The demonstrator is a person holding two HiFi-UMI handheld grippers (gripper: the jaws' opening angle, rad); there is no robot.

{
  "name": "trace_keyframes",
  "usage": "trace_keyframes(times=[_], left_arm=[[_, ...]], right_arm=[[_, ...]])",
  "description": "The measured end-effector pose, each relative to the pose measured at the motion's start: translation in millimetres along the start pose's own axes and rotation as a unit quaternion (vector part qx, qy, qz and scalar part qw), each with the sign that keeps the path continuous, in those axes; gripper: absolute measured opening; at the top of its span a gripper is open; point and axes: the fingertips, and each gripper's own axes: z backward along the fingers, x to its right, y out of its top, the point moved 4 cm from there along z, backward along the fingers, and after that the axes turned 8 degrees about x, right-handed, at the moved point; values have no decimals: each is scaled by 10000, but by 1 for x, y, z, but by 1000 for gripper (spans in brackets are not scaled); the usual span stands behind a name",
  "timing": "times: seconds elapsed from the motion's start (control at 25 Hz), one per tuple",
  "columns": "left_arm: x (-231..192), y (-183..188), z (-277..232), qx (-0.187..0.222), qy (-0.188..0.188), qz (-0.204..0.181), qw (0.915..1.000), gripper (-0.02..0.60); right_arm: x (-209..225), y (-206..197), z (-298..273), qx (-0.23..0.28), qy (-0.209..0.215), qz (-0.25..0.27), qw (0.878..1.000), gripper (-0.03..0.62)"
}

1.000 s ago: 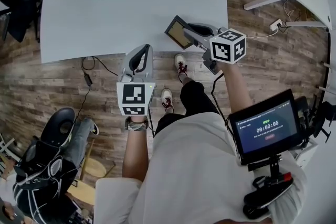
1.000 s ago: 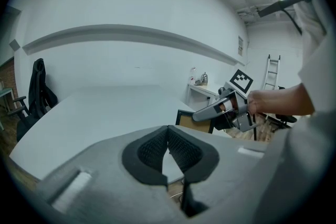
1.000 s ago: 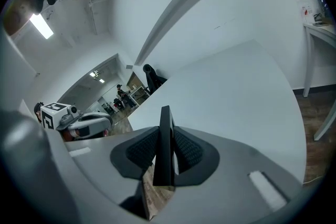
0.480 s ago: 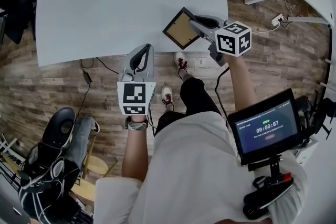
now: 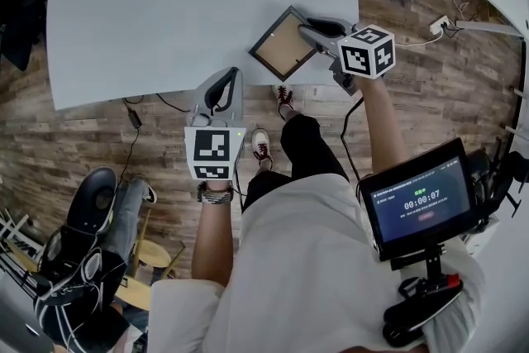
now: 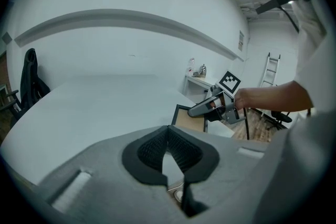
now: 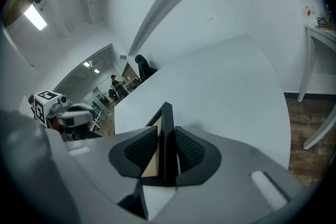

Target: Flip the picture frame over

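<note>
Picture frame (image 5: 281, 45): back up, on near edge of table (image 5: 165, 4), long axis oblique.
Right gripper (image 5: 307, 32): jaws just opening, loose astride frame's rim.
Left gripper (image 5: 225, 77): clenched, empty.

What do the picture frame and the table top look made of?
Picture frame: matte black rim, wood or plastic, can't tell; its tan, dull panel looks like fibreboard or card. Table: smooth pale grey top, no grain, probably laminate.

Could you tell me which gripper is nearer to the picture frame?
Right. The right gripper has its jaws, which have just been opening, astride the picture frame edge on the table. The left gripper sits off the table's near edge, apart from it.
</note>
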Motion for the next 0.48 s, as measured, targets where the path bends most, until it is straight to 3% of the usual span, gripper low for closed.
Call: trace_keyframes(times=[0.48], left_arm=[[4,-10,2,-112,-31,101,9999,5]], right_arm=[[-2,-15,-5,-454,-80,688,9966,127]])
